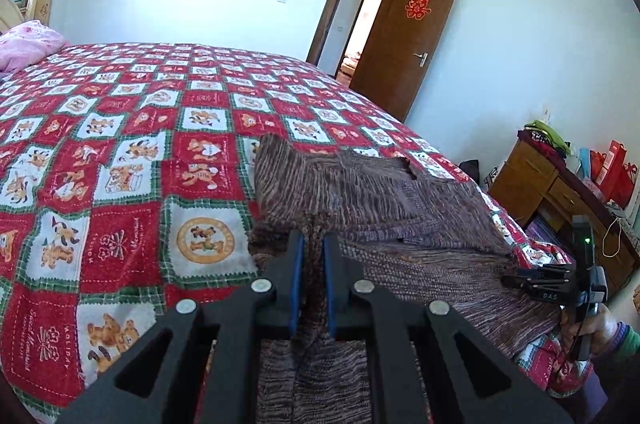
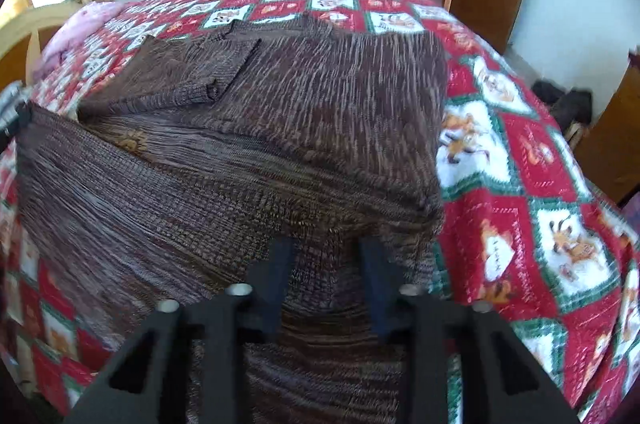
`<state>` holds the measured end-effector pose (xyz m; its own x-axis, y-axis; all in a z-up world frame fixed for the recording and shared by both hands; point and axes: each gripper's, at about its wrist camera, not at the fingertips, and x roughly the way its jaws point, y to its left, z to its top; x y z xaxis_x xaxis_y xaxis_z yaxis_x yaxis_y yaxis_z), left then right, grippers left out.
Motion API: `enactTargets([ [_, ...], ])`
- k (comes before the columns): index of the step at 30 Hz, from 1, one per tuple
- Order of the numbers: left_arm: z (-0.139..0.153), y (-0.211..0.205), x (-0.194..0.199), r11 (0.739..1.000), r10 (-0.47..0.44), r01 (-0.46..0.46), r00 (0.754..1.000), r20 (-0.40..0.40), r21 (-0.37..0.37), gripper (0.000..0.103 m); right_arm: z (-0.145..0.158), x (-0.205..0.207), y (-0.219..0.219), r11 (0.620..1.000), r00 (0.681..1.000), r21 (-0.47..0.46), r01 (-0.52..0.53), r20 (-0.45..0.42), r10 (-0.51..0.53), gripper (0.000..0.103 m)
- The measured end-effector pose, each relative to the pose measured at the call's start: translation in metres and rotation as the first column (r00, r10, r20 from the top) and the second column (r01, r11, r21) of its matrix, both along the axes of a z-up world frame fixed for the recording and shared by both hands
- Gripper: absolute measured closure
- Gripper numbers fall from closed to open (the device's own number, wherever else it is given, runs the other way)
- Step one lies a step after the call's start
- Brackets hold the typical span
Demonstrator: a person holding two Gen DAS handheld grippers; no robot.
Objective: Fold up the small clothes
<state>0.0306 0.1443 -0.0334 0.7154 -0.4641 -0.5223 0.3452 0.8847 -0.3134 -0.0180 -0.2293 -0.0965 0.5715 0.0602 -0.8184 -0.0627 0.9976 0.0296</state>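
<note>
- One brown sweater [image 1: 372,192] is spread on one checked bedspread [image 1: 120,128].
- Left gripper [image 1: 313,244]: jaws are clamped on a sweater fold.
- Right gripper [image 2: 326,252]: jaws are parted, fabric between, not pinched.

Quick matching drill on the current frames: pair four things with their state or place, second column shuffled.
Things:
1. left gripper
2. right gripper
3. brown knit garment
4. wooden door

States:
A. standing open, red paper emblem on it
B. fingers apart over the knit
C. spread on the checked bedspread, one sleeve folded across
D. fingers clamped on a fold of knit

Pairs: 1-D, 2-B, 3-C, 4-A
</note>
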Motion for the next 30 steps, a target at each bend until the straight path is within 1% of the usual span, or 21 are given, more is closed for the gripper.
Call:
enactTargets([
  [1,-0.001,0.000,0.000,1.000,-0.001,0.001,1.000,-0.005,0.002,0.093,0.001,-0.001,0.001,1.000,1.000,-0.003,-0.007,-0.002,0.007,0.097],
  [4,-0.004,-0.003,0.001,1.000,0.002,-0.001,1.000,-0.016,0.010,0.093,0.007,-0.011,0.006,1.000,1.000,-0.014,0.000,0.016,0.001,0.097],
  [6,-0.002,-0.002,0.003,1.000,0.004,-0.004,1.000,-0.018,0.002,0.093,0.018,-0.021,0.007,1.000,0.998,0.004,0.016,0.056,-0.016,0.097],
  [9,0.007,-0.003,0.011,1.000,0.006,-0.006,1.000,-0.010,-0.003,0.093,0.045,-0.029,0.005,0.999,0.990,0.022,0.042,0.135,-0.044,0.097],
  [11,0.013,-0.005,0.016,1.000,0.012,-0.012,1.000,-0.005,0.011,0.093,0.064,-0.028,0.002,0.998,0.982,0.036,0.049,0.183,-0.054,0.097],
  [13,0.018,-0.008,0.023,1.000,0.016,-0.016,1.000,0.000,0.025,0.093,0.079,-0.023,0.001,0.998,0.975,0.032,0.056,0.213,-0.062,0.097],
  [16,0.026,-0.013,0.038,0.999,0.020,-0.020,1.000,0.006,0.045,0.093,0.097,-0.006,0.001,0.998,0.965,-0.009,0.059,0.255,-0.055,0.097],
  [19,0.035,-0.015,0.057,0.999,0.035,-0.036,0.999,0.018,0.037,0.093,0.104,0.012,0.000,0.997,0.962,-0.035,0.069,0.268,-0.057,0.097],
  [23,0.043,-0.019,0.088,0.998,0.065,-0.066,0.998,0.021,0.021,0.093,0.113,0.050,-0.002,0.994,0.956,-0.075,0.080,0.287,-0.055,0.097],
  [27,0.038,-0.026,0.125,0.995,0.096,-0.096,0.995,-0.008,0.014,0.093,0.120,0.088,-0.005,0.990,0.951,-0.116,0.086,0.306,-0.046,0.097],
  [30,0.029,-0.033,0.153,0.992,0.121,-0.121,0.992,-0.022,0.023,0.093,0.118,0.123,-0.006,0.984,0.947,-0.149,0.092,0.318,-0.040,0.097],
])
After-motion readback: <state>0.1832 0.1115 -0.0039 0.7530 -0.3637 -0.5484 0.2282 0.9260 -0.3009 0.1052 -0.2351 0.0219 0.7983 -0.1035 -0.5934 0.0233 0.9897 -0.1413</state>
